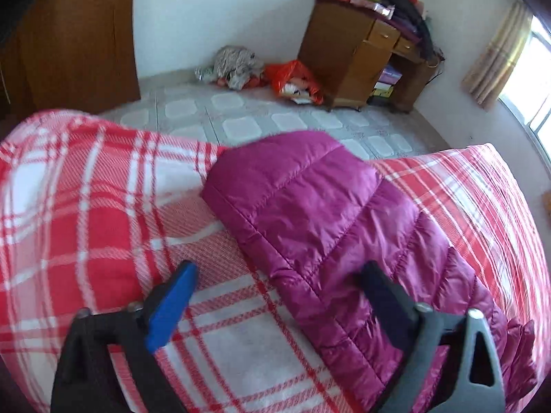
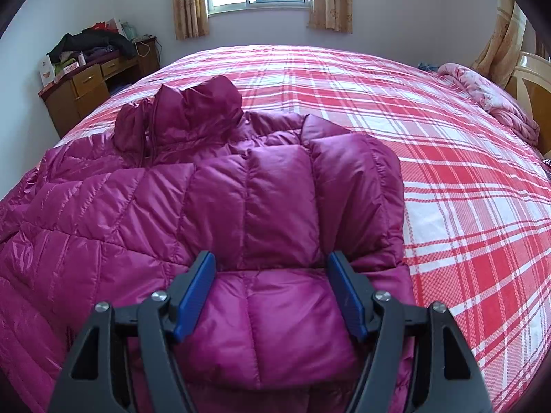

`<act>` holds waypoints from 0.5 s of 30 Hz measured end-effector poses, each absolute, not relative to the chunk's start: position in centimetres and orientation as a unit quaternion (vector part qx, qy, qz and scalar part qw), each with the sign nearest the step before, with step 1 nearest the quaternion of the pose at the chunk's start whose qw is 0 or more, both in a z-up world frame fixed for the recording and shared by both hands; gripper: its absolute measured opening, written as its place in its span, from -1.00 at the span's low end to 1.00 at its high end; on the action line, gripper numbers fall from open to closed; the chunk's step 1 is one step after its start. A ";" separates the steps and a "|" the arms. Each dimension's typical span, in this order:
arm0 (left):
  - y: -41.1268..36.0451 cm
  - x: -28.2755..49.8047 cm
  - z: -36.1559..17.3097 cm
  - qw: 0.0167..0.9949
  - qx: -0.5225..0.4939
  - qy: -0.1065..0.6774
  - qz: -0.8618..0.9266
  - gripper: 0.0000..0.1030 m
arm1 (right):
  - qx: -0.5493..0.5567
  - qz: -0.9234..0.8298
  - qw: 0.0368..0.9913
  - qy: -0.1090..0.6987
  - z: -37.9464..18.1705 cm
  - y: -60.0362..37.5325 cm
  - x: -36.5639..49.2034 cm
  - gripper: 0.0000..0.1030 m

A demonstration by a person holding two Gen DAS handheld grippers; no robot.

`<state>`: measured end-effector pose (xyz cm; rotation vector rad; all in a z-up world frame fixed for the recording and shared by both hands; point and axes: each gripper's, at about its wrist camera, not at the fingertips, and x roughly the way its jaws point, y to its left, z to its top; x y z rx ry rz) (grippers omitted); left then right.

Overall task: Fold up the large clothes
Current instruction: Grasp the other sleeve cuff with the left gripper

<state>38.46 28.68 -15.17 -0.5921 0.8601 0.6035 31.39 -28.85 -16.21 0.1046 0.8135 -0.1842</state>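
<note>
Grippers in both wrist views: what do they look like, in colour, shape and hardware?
Both are black plastic two-finger tools. The left gripper and right gripper each have flat blue pads on the fingers' inner faces, angular arms with triangular cut-outs, and round silver bolts at the pivots. No cables, markings, hands or sleeves show.

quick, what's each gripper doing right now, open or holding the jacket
Left gripper: open, holding nothing, over the jacket edge.
Right gripper: open over the folded sleeve, not gripping.

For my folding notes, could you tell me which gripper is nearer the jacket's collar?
Probably right: the right gripper hovers over the folded sleeve, facing the collar; the left gripper is at the jacket's edge, collar unseen.
</note>
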 end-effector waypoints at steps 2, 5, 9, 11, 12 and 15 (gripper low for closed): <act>28.1 38.5 -15.1 0.837 -0.260 0.387 0.288 0.59 | 0.049 -0.090 0.913 0.395 -16.2 -28.8 31.4 0.38; 27.3 38.8 -15.3 0.855 -0.223 0.374 0.281 0.11 | 0.046 -0.090 0.913 0.396 -16.3 -28.7 31.4 0.39; 27.2 38.5 -15.5 0.868 -0.220 0.357 0.266 -0.38 | 0.044 -0.091 0.913 0.396 -16.3 -28.6 31.4 0.40; 27.5 38.0 -15.3 0.870 -0.236 0.352 0.253 -0.65 | 0.044 -0.091 0.913 0.396 -16.3 -28.6 31.5 0.40; 27.8 37.8 -15.2 0.871 -0.246 0.348 0.244 -0.80 | 0.043 -0.091 0.913 0.396 -16.3 -28.6 31.4 0.40; 27.3 37.7 -14.3 0.879 -0.237 0.338 0.237 -0.93 | 0.043 -0.091 0.913 0.396 -16.3 -28.6 31.4 0.40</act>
